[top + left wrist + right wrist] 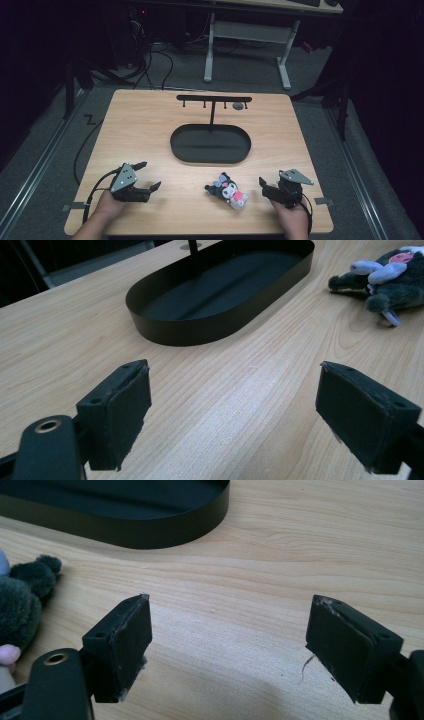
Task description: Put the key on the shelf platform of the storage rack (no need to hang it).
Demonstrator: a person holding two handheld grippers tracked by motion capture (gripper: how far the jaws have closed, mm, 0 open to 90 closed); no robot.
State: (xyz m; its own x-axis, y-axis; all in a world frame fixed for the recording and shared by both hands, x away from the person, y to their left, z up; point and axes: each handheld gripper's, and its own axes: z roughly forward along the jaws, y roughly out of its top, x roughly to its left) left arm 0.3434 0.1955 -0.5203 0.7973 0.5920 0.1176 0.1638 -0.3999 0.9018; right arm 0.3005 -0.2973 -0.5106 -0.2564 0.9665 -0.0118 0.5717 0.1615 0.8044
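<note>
A small dark plush toy with grey ears and a pink patch lies on the wooden table, near the front edge. A black oval tray sits at the table's middle. My left gripper rests at the front left, open, with bare wood between its pads. My right gripper rests at the front right, just right of the toy and apart from it, also open with nothing between its pads. The toy lies ahead of the left gripper, and the toy lies left of the right gripper.
A black T-shaped rack with hooks rises from the tray's far side, with a small grey disc by its right end. The tray wall stands ahead of the left gripper. Beyond the table are floor cables and a desk frame.
</note>
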